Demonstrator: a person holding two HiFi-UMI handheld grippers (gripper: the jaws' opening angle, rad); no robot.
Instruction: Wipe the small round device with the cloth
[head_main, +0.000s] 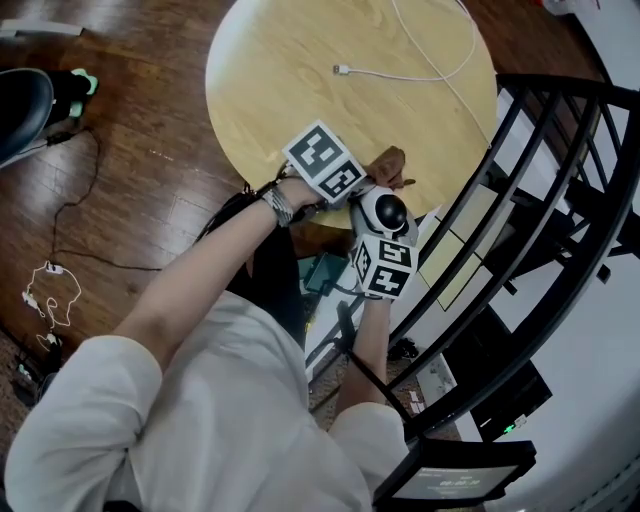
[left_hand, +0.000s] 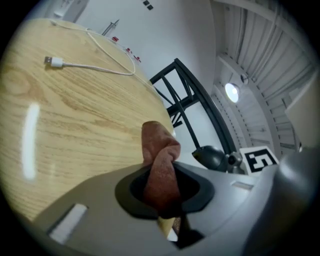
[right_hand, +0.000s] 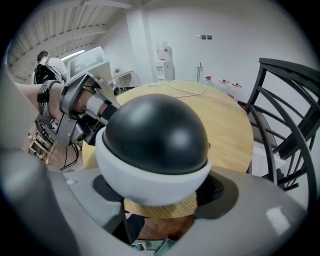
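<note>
Round table (head_main: 300, 80); left gripper (left_hand: 162, 195) with cloth (left_hand: 159, 147), right gripper (right_hand: 156, 192) with device (right_hand: 155, 135).

We record a round wooden table (head_main: 290, 90): dark plank floor (head_main: 140, 170) beneath it, black metal railing (head_main: 545, 84) just beside it.

No words, no numbers to read. Square markers (head_main: 322, 160) on left hand-held gripper (head_main: 372, 181) cube: black-white patterns only. Print on dark screen (head_main: 455, 482): too small.

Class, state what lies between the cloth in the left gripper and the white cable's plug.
Only bare tabletop separates the cloth and the cable's plug; the left gripper view shows this.
</note>
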